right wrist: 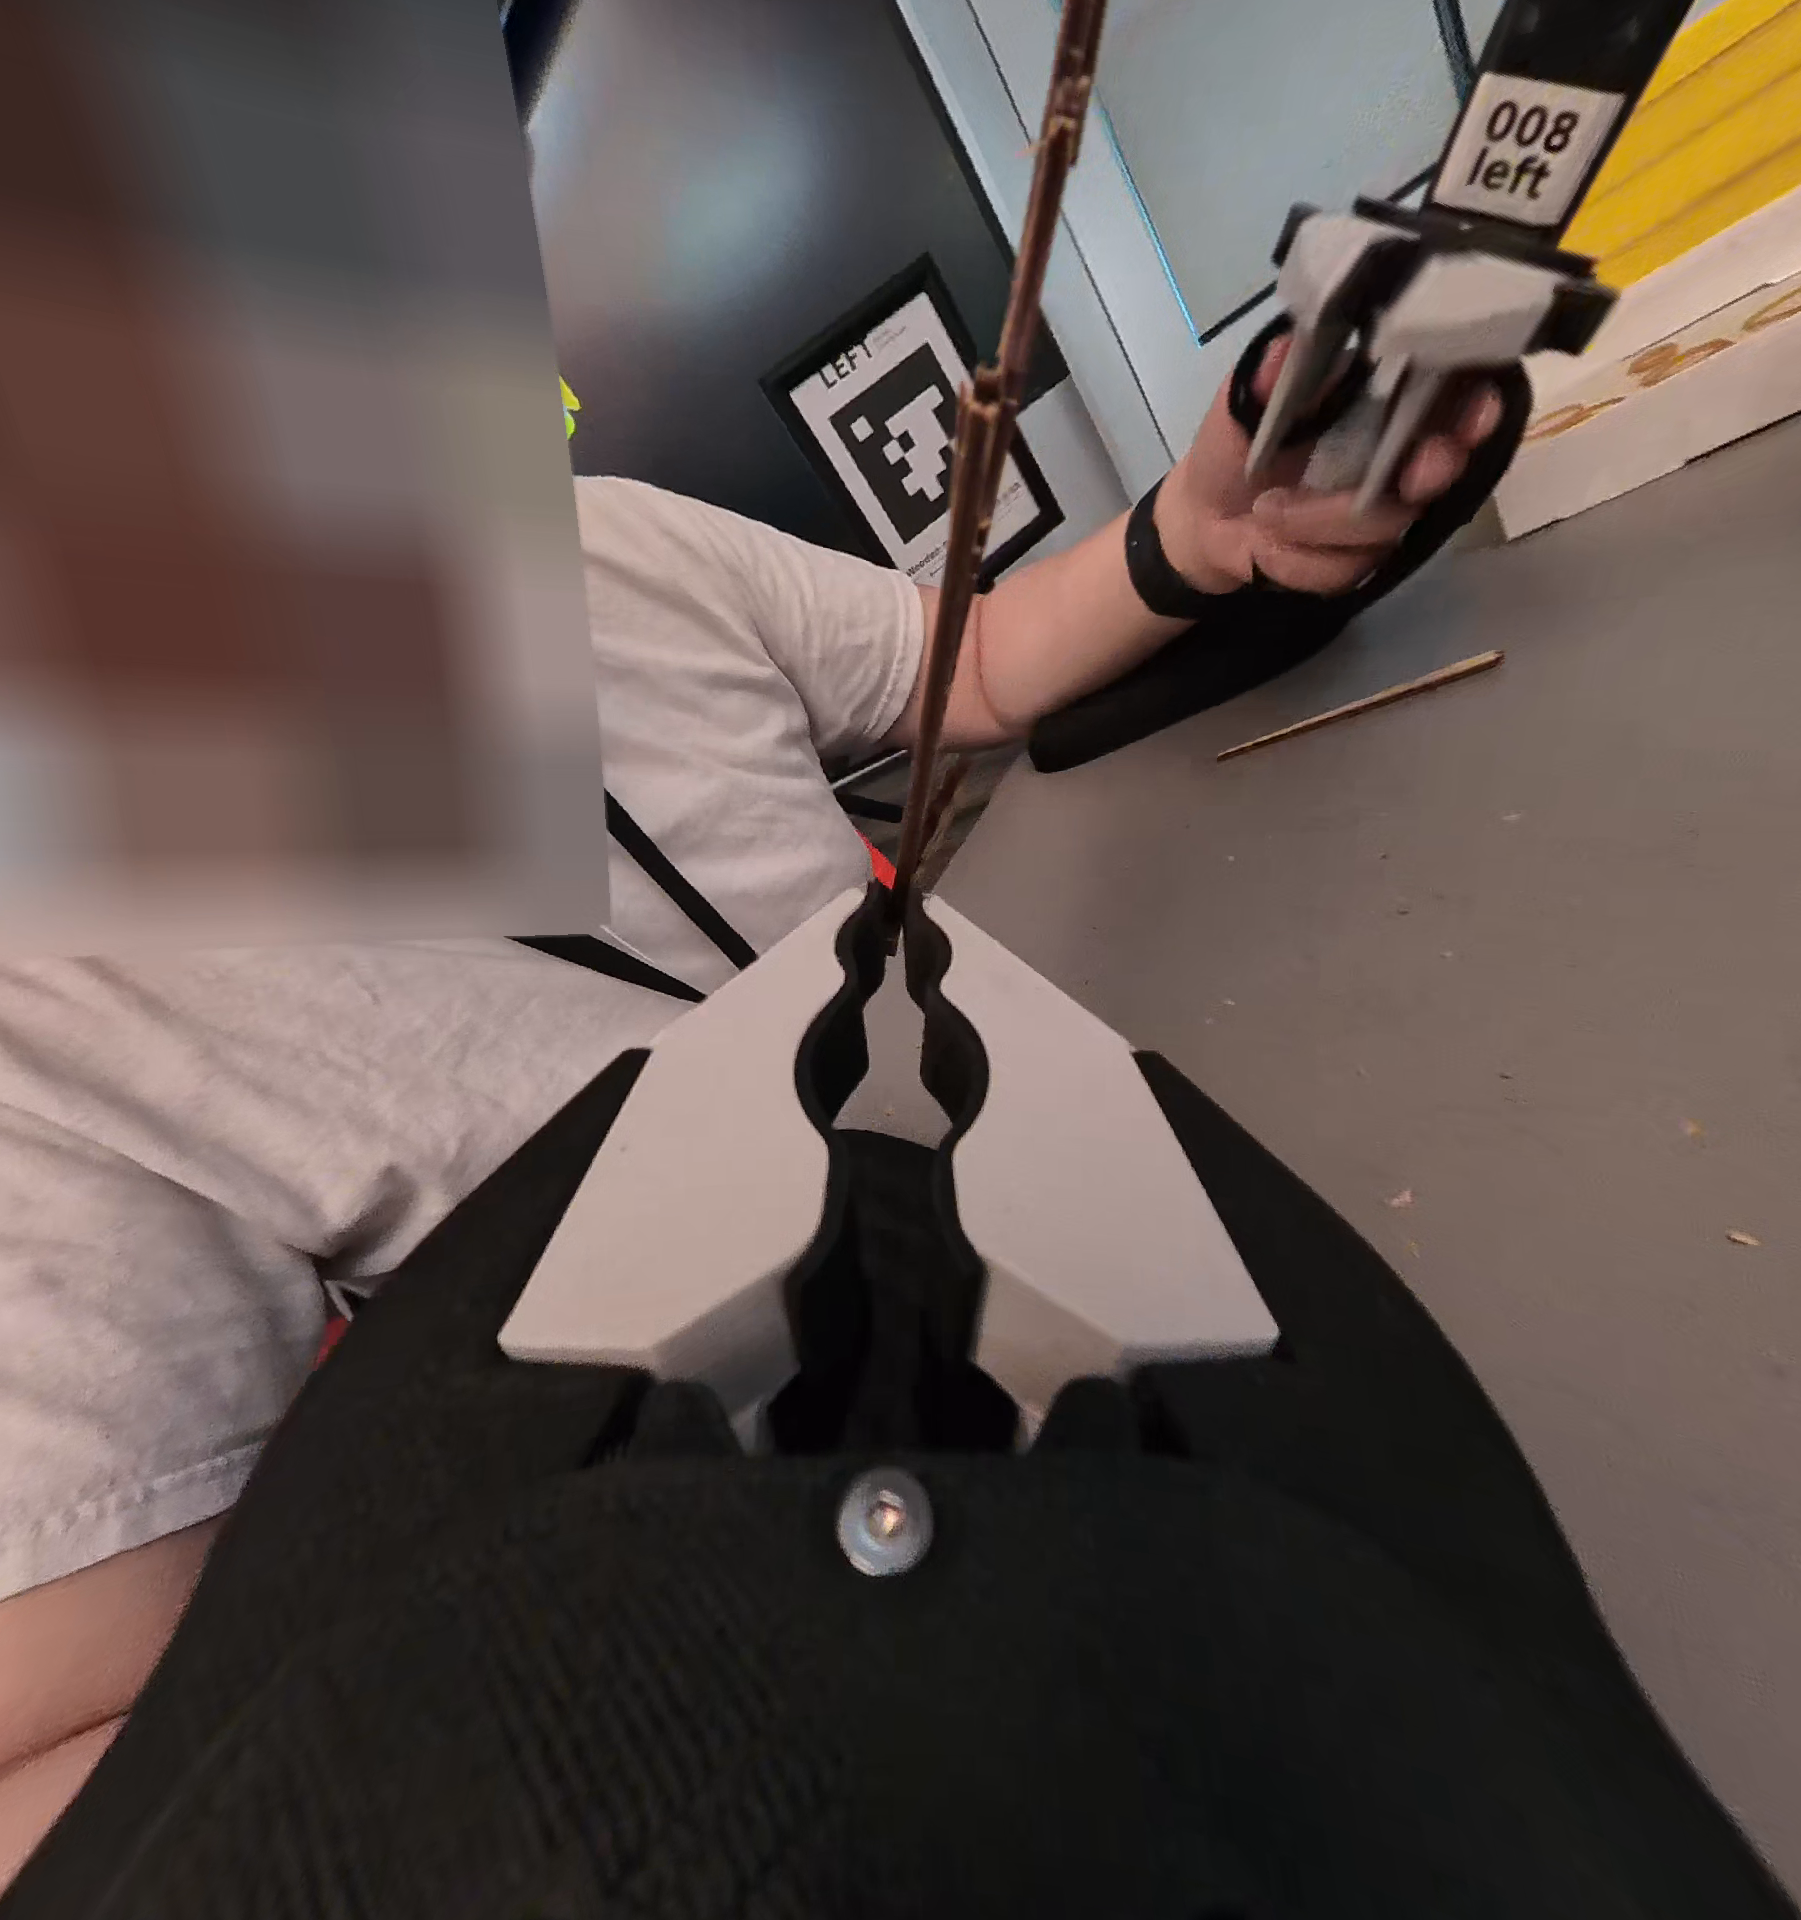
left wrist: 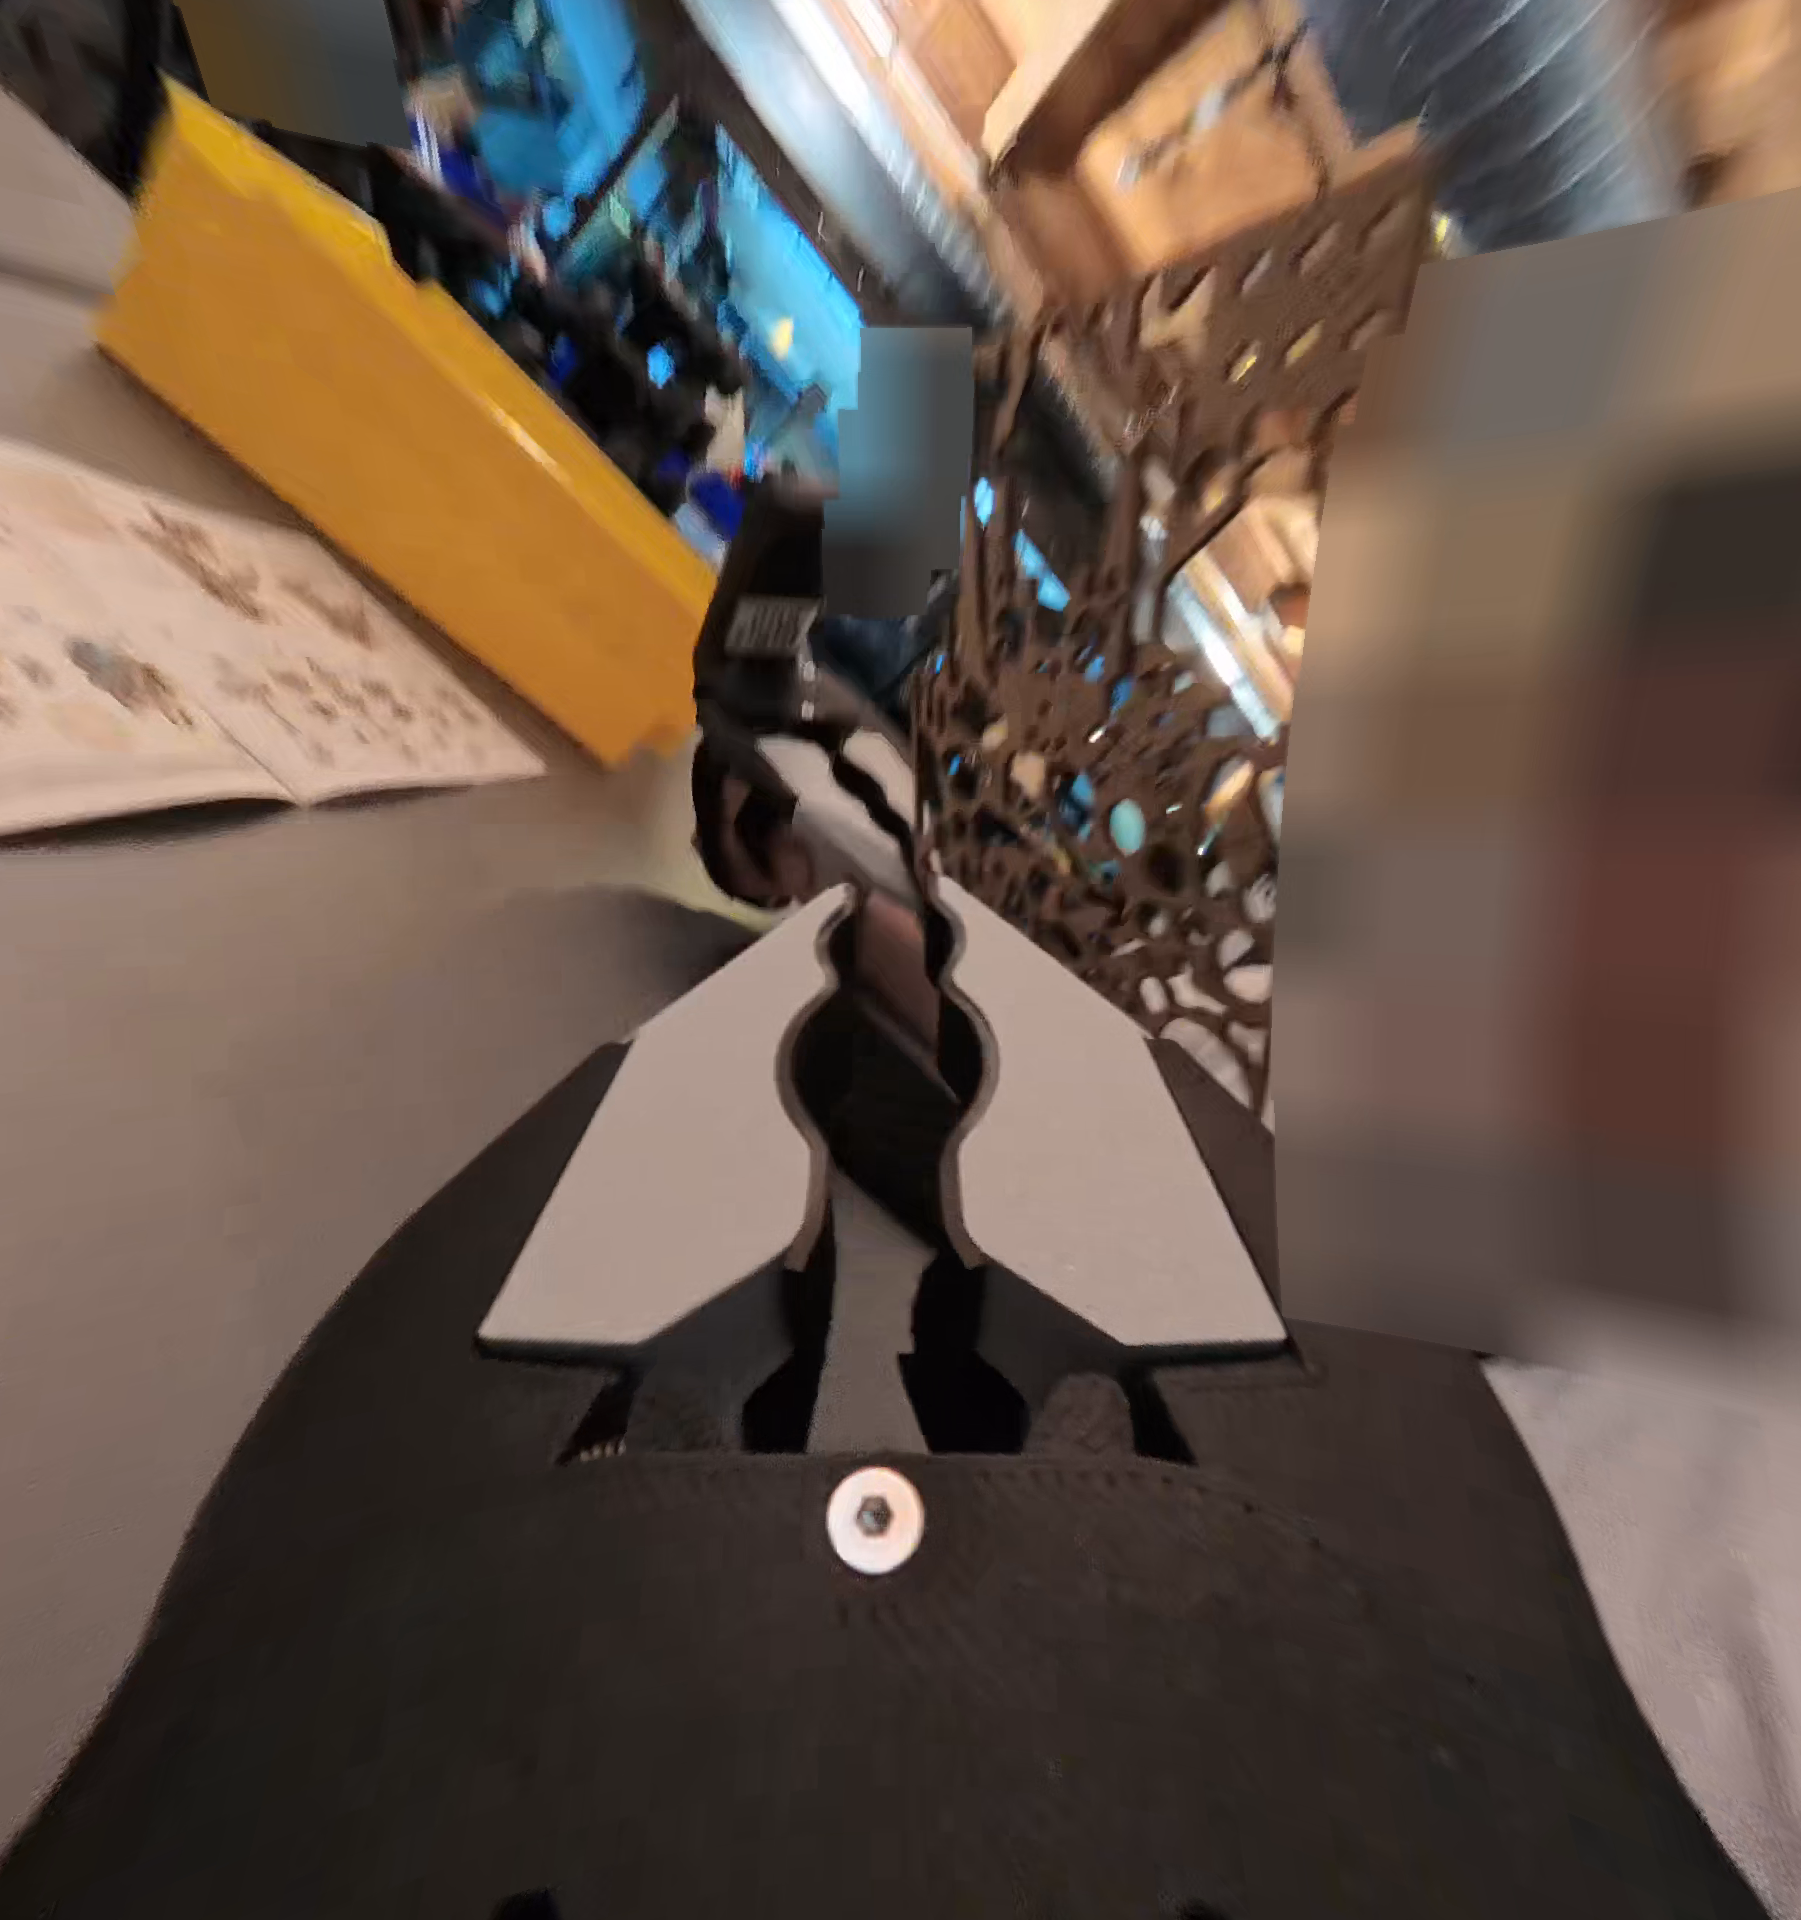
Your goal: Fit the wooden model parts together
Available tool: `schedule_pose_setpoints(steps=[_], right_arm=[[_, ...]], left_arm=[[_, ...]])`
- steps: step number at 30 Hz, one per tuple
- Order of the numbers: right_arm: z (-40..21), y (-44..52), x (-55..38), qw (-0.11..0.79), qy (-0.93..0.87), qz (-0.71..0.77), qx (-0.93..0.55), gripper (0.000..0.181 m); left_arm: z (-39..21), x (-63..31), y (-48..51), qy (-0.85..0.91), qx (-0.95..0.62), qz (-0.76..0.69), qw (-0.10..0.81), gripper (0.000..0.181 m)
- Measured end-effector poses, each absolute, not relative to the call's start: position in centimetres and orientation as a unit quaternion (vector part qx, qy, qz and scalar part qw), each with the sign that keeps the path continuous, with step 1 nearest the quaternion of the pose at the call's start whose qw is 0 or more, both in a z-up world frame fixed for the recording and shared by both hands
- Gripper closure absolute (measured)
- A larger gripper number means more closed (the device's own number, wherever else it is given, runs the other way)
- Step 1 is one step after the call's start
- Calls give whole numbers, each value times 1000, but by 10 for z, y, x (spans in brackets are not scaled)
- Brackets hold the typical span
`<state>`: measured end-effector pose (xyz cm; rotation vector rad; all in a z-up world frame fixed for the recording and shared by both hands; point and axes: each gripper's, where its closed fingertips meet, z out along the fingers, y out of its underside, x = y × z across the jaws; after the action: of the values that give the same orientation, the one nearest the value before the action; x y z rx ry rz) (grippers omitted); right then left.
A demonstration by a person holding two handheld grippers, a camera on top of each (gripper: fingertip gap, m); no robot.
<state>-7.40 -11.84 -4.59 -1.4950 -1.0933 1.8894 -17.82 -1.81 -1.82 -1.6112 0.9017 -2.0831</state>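
the right gripper (right wrist: 894, 920) pinches a flat wooden panel (right wrist: 989, 436) by its lower edge, right at the fingertips, and holds it up off the grey table (right wrist: 1498, 987); in its own view the panel shows edge-on as a thin brown strip rising from the closed tips. the left gripper (left wrist: 891, 904) has its tips drawn close with only a narrow gap; nothing can be made out gripped there, though the picture is blurred. judging by the task, the step in hand is bringing the held panel to its mate, so the grip wants to stay firm and low while the panel is kept in one plane, since a thin fretwork sheet looks likely to snap or twist if pushed crooked; the free gripper would serve best steadying the other piece near the joint rather than far out. the left wrist view gives what the right cannot: the panel (left wrist: 1166, 644) face-on, a dark lattice cut with many small openings, with a yellow bin (left wrist: 387, 416) and an open instruction booklet (left wrist: 179, 644) lying on the table beyond. the right wrist view adds the left gripper (right wrist: 1322, 468) seen from outside, held in a gloved hand (right wrist: 1322, 520) above the table well apart from the panel, a thin loose wooden stick (right wrist: 1363, 704) lying on the table, a white board (right wrist: 1654, 384) with cut shapes near the bin, and small wood crumbs scattered on the surface.
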Motion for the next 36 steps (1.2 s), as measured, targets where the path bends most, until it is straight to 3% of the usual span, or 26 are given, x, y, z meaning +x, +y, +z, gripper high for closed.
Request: schedule_pose_setpoints(steps=[1, 4, 7, 16, 23, 28, 36], right_arm=[[-44, -121, -76, 245, -406, 694, -542, 181], [-43, -129, -86, 235, -419, 695, -535, 181], [-46, -135, -93, 221, -428, 696, -532, 181], [-55, -138, -103, 199, -434, 694, -540, 181], [-62, -134, -104, 192, -426, 685, -559, 181], [-62, -132, -103, 196, -422, 686, -559, 181], [-65, -133, -106, 196, -429, 676, -566, 181]], left_arm=[[-26, -169, -31, 341, -578, -722, 164, 169], [-43, -142, -70, 394, -591, -693, 123, 152], [-46, -125, -99, 411, -580, -698, 87, 146], [-52, -115, -120, 385, -566, -729, 19, 142], [-60, -114, -123, 403, -573, -713, 20, 152], [-58, -115, -120, 390, -568, -725, 16, 173], [-61, -111, -126, 392, -566, -725, 14, 177]])
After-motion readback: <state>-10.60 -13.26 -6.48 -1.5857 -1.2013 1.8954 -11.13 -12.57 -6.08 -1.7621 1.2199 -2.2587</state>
